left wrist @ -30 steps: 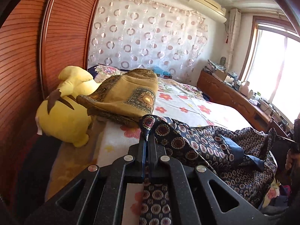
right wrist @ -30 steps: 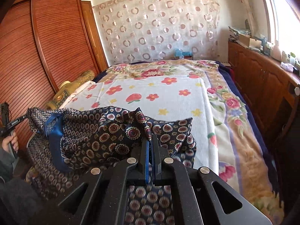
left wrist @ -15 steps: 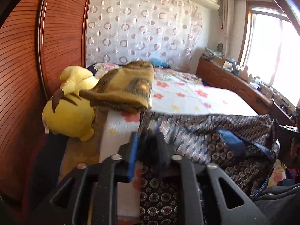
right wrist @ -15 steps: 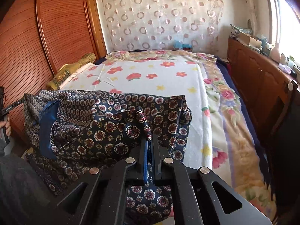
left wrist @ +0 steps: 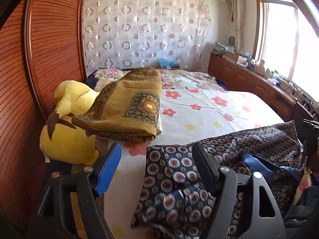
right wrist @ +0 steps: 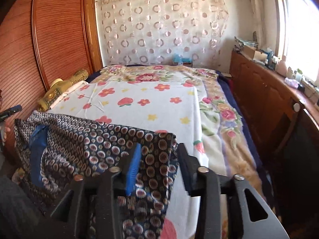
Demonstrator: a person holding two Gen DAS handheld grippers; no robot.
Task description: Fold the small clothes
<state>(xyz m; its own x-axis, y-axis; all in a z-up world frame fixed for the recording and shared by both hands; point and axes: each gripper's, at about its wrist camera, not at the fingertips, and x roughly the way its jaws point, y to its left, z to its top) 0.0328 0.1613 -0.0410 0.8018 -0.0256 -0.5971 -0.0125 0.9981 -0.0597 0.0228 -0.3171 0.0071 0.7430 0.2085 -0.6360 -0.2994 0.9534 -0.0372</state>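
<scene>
A dark navy garment (left wrist: 175,175) with round medallion print and a blue lining lies spread along the near edge of the bed. My left gripper (left wrist: 157,155) stands wide and its jaws are still opening. The garment's left corner lies loose between them, and the blue pad (left wrist: 108,167) is clear of the cloth. In the right wrist view the same garment (right wrist: 89,139) stretches to the left. My right gripper (right wrist: 159,155) is opening too. The garment's right corner sits between its fingers, with the pads no longer pressing it.
A yellow plush toy (left wrist: 67,131) and a folded mustard cloth (left wrist: 131,107) sit at the bed's left side against the wooden wardrobe (left wrist: 39,59). The flowered sheet (right wrist: 155,103) stretches beyond the garment. A wooden sideboard (right wrist: 269,103) with clutter runs along the right.
Both grippers were shut on the garment's corners and have now opened. The cloth has dropped from its bunched, lifted shape to lie flat on the bed edge. The left gripper pulled back.
</scene>
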